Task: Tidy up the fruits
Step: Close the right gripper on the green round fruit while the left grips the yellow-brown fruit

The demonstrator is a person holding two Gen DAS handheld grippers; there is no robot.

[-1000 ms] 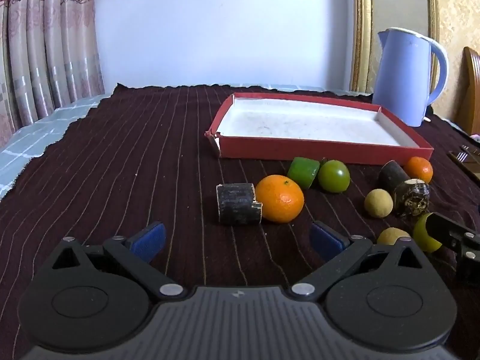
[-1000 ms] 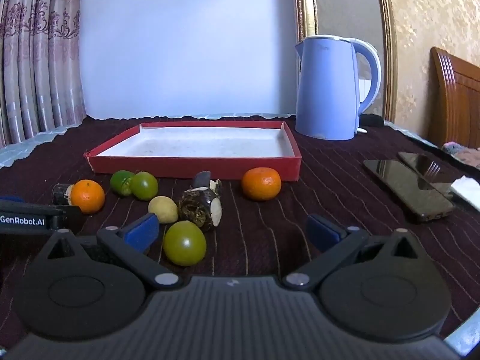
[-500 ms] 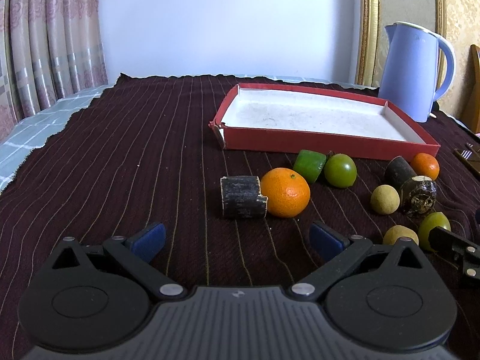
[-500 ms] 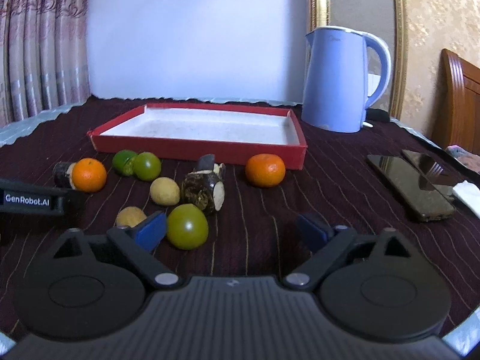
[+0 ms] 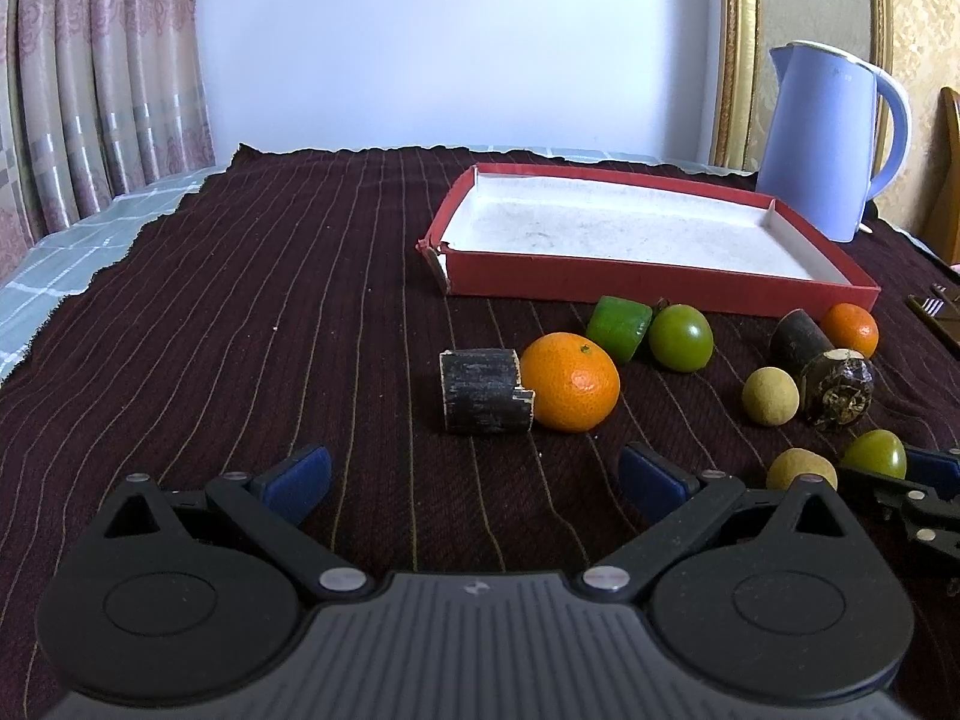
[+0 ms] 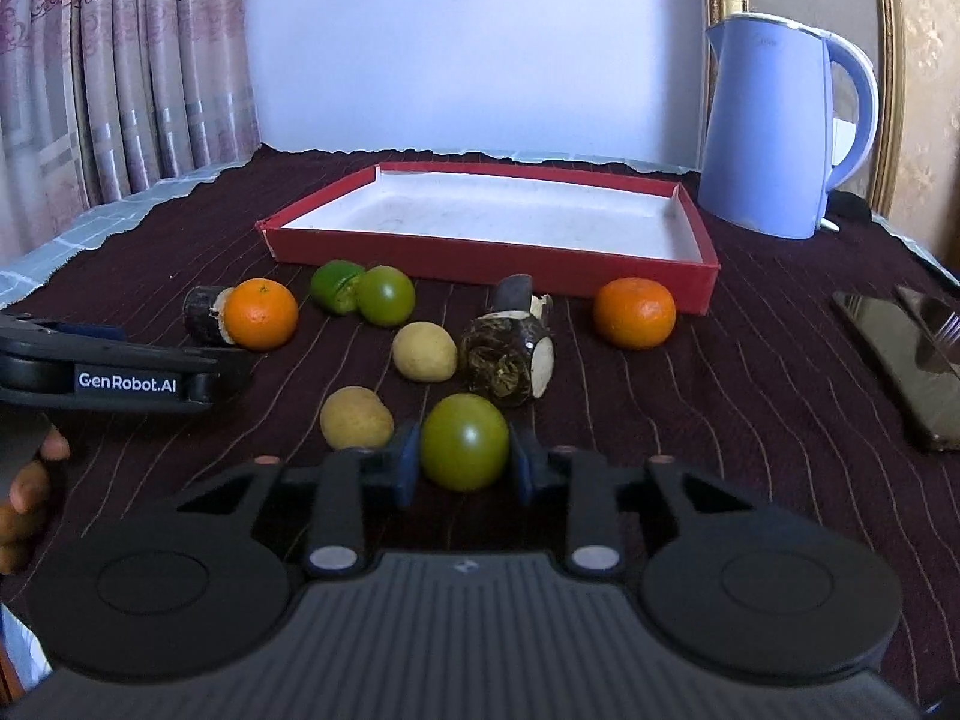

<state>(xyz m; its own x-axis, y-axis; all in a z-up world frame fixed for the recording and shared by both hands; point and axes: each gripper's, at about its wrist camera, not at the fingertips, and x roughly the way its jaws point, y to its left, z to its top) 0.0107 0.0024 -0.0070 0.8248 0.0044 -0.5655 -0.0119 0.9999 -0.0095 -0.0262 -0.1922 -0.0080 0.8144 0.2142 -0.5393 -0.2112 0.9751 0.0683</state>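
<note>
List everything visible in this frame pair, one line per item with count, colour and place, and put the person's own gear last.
tray: 1, red outside, white inside, nothing in it, mid-table
oranges: 2, orange, one left, one at the tray's right corner
green fruits: 3 whole, green, one before the tray, one in the right gripper, plus a cut green piece
yellow fruits: 2, pale yellow, mid-cloth; second nearer
dark stalk pieces: 3, blackish
kettle: 1, pale blue, behind the tray's right end
phone: 1, black, right
cloth: 1, dark maroon, striped
left gripper: open, nothing between the pads
right gripper: just closed on the green fruit
</note>
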